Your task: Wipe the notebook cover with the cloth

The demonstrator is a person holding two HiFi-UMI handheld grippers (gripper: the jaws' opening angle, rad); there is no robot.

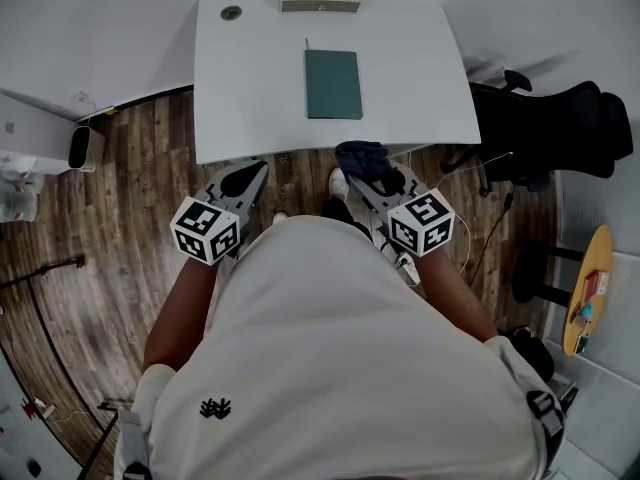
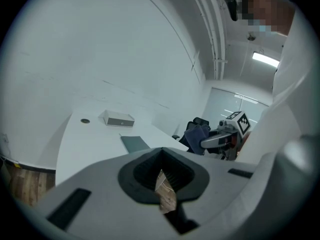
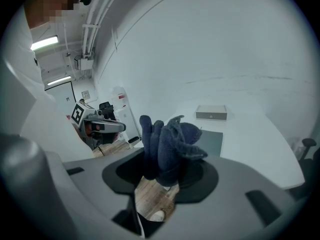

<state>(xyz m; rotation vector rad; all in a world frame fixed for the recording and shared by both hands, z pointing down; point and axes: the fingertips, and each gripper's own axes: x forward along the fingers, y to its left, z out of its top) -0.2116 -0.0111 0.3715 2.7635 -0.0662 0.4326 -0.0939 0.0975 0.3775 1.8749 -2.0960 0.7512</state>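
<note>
Right gripper (image 1: 380, 180) is clamped on the bunched cloth (image 1: 362, 156); left gripper (image 1: 245, 178) is closed and empty. The notebook (image 1: 333, 83) lies on the table (image 1: 420, 58), well ahead. I'd land the cloth flat, sweep lengthwise and pin a corner with the left.

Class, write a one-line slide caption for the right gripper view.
Right gripper holds a blue cloth; the notebook lies ahead on the table.

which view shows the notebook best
The head view: the whole dark green notebook lies flat on the white table, seen from above. The left gripper view shows it small and slanted; in the right gripper view the cloth hides part of it.
</note>
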